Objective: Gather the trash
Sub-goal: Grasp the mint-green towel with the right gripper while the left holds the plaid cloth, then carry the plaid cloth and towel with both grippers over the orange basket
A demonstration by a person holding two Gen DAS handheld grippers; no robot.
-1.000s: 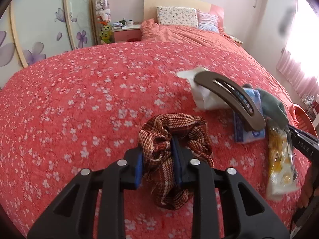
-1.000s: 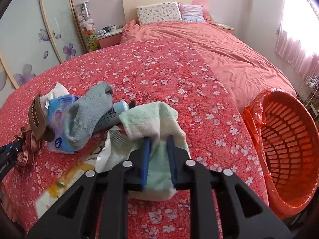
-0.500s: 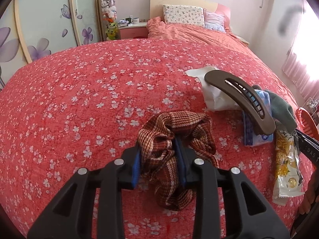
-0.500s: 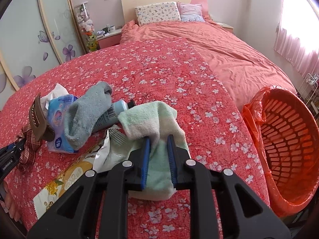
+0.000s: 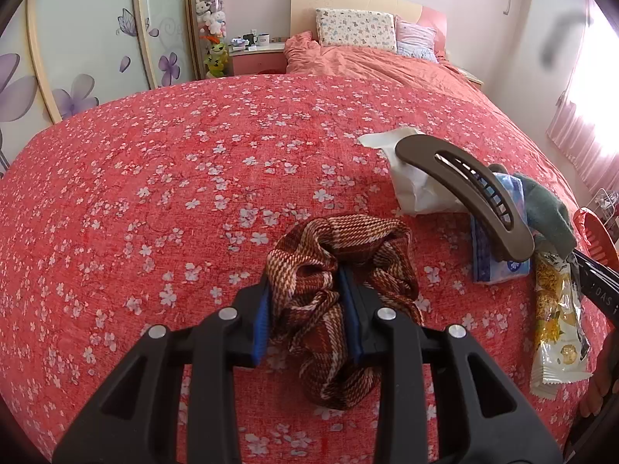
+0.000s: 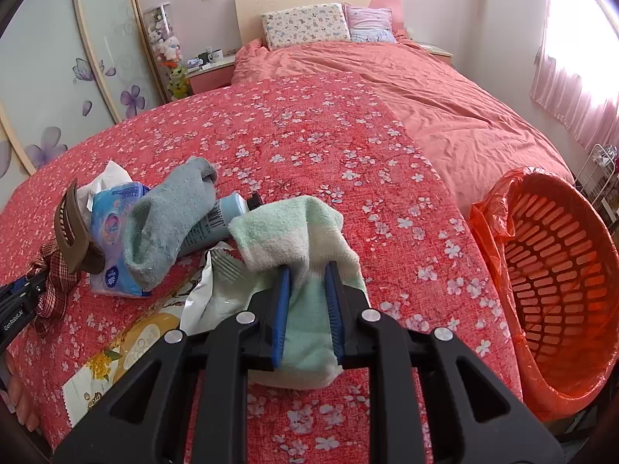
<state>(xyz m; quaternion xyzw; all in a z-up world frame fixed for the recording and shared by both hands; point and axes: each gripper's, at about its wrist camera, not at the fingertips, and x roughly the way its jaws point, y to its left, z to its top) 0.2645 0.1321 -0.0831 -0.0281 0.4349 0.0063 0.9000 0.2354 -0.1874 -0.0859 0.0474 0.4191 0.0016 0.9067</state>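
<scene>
My left gripper (image 5: 307,282) is shut on a brown plaid scrunchie (image 5: 340,247) and holds it over the red floral bedspread (image 5: 174,193). My right gripper (image 6: 307,274) is shut on a pale green sock (image 6: 294,228). To its left lie a snack wrapper (image 6: 127,344), a grey sock (image 6: 170,216), a blue bottle (image 6: 216,218), a blue tissue pack (image 6: 112,208), a white tissue (image 6: 110,174) and a brown hair clip (image 6: 71,232). The orange basket (image 6: 557,270) with an orange liner stands at the bed's right edge.
The wrapper (image 5: 553,321), tissue pack (image 5: 499,266), hair clip (image 5: 472,193) and white tissue (image 5: 410,181) lie right of the scrunchie. Pillows (image 6: 305,25) and a pink duvet (image 6: 425,96) are at the far end. A nightstand (image 5: 257,52) stands at the back left.
Both grippers keep their grip. The left view has shifted slightly, with the scrunchie lifted a little. The right gripper with the green sock has barely moved.
</scene>
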